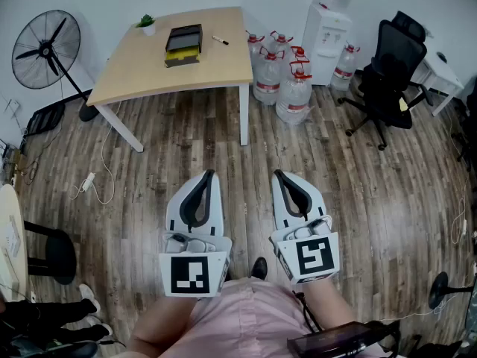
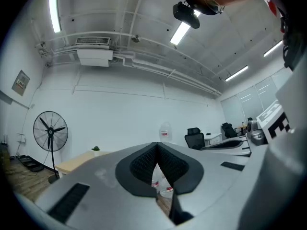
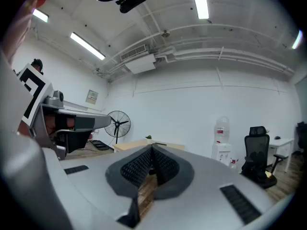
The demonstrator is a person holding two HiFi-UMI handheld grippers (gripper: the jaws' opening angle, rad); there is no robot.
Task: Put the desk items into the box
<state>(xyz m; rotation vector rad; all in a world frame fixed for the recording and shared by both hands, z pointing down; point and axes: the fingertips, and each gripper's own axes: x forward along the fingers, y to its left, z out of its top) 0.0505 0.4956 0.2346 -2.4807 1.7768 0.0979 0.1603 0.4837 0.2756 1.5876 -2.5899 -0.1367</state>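
Left tool (image 1: pixel 208 174) and right tool (image 1: pixel 278 174) both pinched together, empty; one box (image 1: pixel 183 45), one pen (image 1: pixel 220 40) on desk (image 1: pixel 141 69).

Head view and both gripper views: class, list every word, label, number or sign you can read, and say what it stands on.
None of the text can be read.
Red labels on the water jugs: too small.
Red label on the water dispenser: too small.
The wall sign: blurred.
The marker cubes: black-and-white square patterns, no letters.
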